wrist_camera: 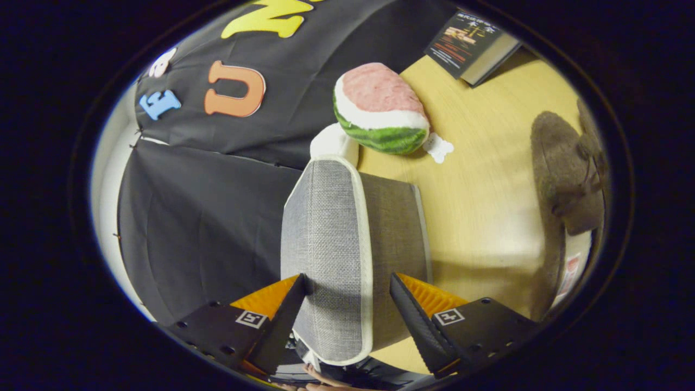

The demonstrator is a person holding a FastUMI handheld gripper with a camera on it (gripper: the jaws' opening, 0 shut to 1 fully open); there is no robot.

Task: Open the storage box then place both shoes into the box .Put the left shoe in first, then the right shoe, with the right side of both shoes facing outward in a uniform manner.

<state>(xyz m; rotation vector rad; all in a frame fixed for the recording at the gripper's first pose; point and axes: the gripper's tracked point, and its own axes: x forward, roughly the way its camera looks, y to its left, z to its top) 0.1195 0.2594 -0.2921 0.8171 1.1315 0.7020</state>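
- Your gripper point(347, 304) straddles the grey fabric storage box point(336, 239) — the left finger touches its woven panel, the right finger stands just off its side, so the fingers are spread, not clamped
- Beyond the box, a plush watermelon slice point(380, 108) lies on the wooden table point(483, 179)
- Well off to the right of your fingers, a brown shoe point(570, 174); farther back, a book point(469, 43)

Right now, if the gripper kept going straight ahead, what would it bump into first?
The gripper already has the grey box lid between its fingers, so that comes first. Beyond it sits the watermelon toy, though depth is hard to judge.
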